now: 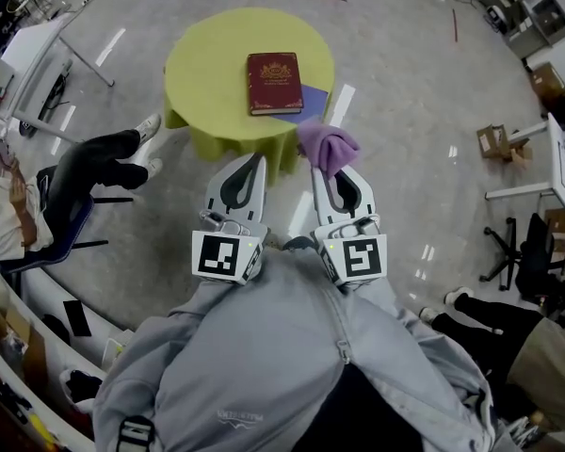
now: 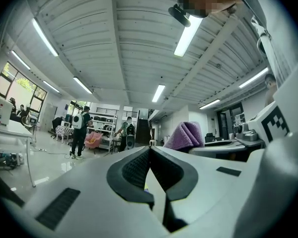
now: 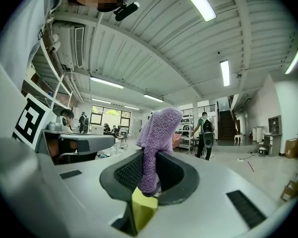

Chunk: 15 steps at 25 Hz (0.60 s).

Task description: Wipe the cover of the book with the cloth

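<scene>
The red book [image 1: 274, 83] lies shut, cover up, on the round yellow-green counter [image 1: 202, 59] ahead of us. Its lower right corner rests over a blue sheet [image 1: 309, 102], and neither claw touches it. Our right claw [image 3: 149, 156] is clamped on the purple cloth [image 3: 158, 133], which bunches up out of its tips near the counter's edge, while beside it our left claw [image 2: 150, 148] is pressed together with nothing in it, both held out from our gray sweatshirt [image 1: 264, 347].
</scene>
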Available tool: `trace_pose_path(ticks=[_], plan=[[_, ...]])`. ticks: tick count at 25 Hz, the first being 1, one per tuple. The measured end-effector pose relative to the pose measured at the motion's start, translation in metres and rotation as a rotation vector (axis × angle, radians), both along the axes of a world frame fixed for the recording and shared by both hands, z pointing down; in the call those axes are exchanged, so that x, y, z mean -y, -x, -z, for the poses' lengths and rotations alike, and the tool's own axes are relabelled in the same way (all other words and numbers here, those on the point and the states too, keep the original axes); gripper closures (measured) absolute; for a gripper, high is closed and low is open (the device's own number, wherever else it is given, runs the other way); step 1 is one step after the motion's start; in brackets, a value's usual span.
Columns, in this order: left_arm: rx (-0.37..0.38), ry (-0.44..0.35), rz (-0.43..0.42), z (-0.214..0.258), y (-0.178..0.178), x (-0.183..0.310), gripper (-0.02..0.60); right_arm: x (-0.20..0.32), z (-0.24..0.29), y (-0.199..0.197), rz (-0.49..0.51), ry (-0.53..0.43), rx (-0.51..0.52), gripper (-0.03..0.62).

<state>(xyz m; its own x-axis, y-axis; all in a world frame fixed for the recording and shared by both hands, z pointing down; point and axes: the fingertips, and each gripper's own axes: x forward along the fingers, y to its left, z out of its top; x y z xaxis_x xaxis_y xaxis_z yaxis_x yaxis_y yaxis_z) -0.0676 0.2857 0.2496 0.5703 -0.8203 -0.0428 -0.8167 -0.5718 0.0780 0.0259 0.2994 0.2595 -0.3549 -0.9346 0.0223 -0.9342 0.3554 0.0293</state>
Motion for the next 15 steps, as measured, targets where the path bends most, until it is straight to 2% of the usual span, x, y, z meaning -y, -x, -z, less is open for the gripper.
trace_pose_path(ticks=[15], plan=[[-0.007,-0.018,-0.001,0.0,-0.005,0.053,0.563,0.052,0.004,-0.01,-0.016,-0.033,-0.004,0.522]])
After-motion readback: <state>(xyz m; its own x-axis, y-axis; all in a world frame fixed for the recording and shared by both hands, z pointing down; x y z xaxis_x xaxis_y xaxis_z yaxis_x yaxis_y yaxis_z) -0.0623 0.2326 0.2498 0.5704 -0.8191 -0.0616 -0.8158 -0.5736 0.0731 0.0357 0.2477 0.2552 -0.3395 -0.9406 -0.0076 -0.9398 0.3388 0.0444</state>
